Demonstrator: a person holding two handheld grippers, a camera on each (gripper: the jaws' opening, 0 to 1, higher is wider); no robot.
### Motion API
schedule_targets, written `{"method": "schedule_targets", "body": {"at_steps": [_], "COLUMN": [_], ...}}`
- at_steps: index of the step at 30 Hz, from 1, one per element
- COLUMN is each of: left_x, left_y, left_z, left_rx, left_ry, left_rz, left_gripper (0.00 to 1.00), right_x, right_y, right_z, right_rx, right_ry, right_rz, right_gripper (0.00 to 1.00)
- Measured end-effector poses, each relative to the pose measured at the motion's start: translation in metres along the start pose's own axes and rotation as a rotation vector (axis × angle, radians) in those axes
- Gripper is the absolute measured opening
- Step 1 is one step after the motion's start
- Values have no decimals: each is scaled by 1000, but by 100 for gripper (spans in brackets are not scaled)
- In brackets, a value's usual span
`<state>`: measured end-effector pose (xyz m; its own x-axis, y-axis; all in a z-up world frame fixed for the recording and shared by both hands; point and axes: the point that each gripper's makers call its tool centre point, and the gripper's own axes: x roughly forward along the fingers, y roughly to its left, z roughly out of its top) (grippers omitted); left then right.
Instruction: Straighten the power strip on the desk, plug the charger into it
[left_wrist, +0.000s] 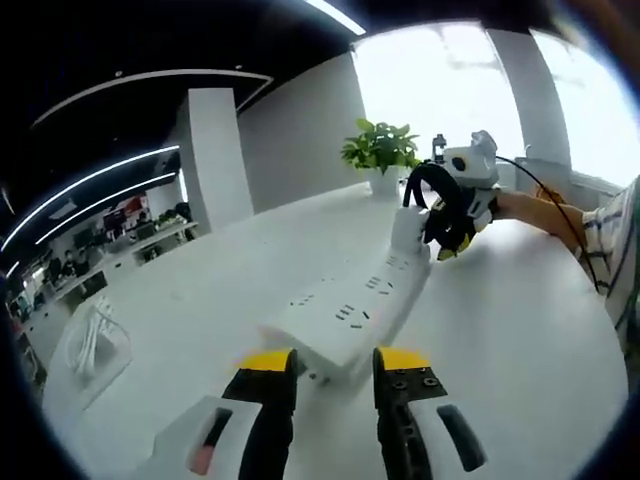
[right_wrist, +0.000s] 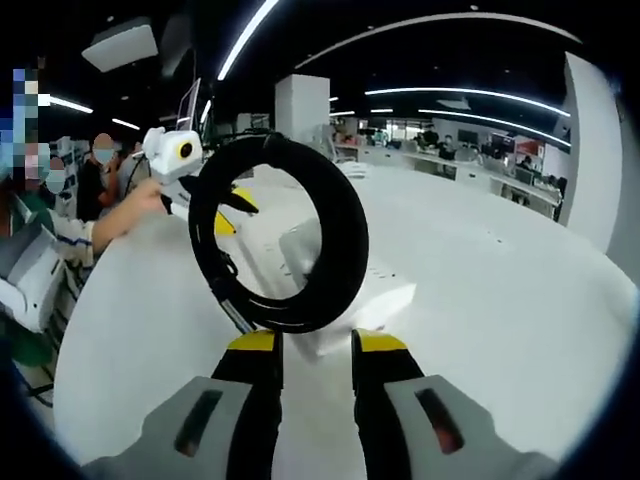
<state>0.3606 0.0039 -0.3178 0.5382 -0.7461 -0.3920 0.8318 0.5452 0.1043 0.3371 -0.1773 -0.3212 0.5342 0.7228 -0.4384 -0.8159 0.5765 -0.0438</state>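
The white power strip (left_wrist: 352, 305) lies lengthwise on the white desk (left_wrist: 520, 340), running away from my left gripper (left_wrist: 335, 360). Its near end sits between the yellow-tipped jaws, which are shut on it. At the far end my right gripper (left_wrist: 452, 240) meets the strip, with the black cord coil (left_wrist: 428, 185) looped around its jaws. In the right gripper view the cord coil (right_wrist: 340, 225) stands upright directly ahead of my right gripper (right_wrist: 316, 342), its lower arc pinched between the jaws. The power strip (right_wrist: 372, 295) stretches behind the coil toward my left gripper (right_wrist: 232, 212).
A potted plant (left_wrist: 380, 150) stands at the desk's far edge by the window. A clear bag with white cables (left_wrist: 95, 342) lies at the left of the desk. A person's arm (left_wrist: 545, 212) reaches in from the right. Seated people (right_wrist: 95, 165) are beyond the desk.
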Motion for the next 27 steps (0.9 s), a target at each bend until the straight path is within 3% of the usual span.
{"method": "schedule_targets", "body": {"at_steps": [27], "left_x": [10], "left_y": [4], "left_z": [-5], "left_rx": [-12], "left_ry": [12], "left_rz": [20], "left_gripper": [26], "right_x": [7], "right_y": [-8], "right_z": [-2], "right_rx": [21], "right_ry": [10], "right_rz": [-45], "right_gripper": [21]}}
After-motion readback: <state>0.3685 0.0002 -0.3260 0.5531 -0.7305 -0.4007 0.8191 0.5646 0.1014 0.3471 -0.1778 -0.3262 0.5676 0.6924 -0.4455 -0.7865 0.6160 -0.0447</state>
